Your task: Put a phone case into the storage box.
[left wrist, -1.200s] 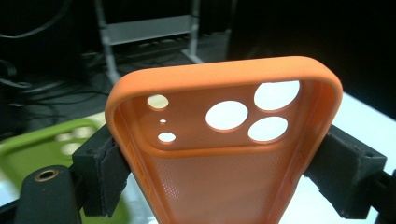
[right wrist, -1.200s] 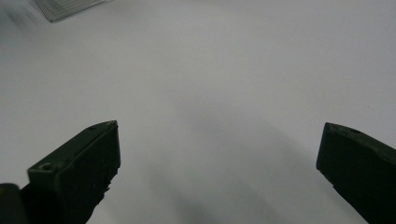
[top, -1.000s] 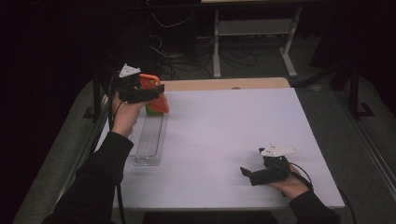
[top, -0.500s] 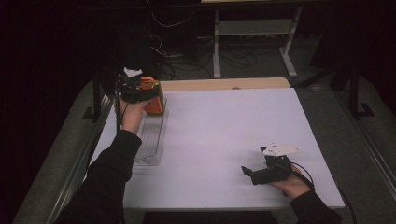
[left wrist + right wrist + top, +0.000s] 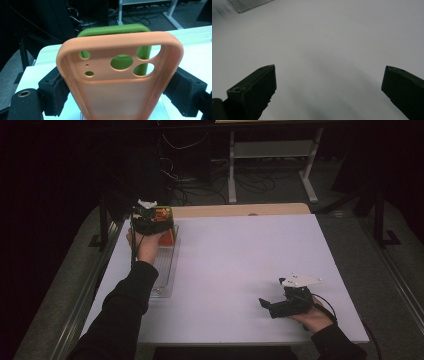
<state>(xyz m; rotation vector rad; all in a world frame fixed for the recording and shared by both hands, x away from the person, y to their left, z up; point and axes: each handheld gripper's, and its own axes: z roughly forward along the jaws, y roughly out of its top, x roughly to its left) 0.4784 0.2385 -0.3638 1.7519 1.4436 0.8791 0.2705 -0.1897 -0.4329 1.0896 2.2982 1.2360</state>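
Left gripper: sitting at the table's far left corner, above the far end of the tray, clamping one phone case between its jaws.
Second phone case: standing just behind the clamped one, in the left gripper view.
Tray: lying on the table along its left edge, running from far to near.
Right gripper: resting low near the table's near right corner, well apart from the tray, jaws spread wide and pointing left.
Shelf frame: standing on the floor behind the table's far edge.
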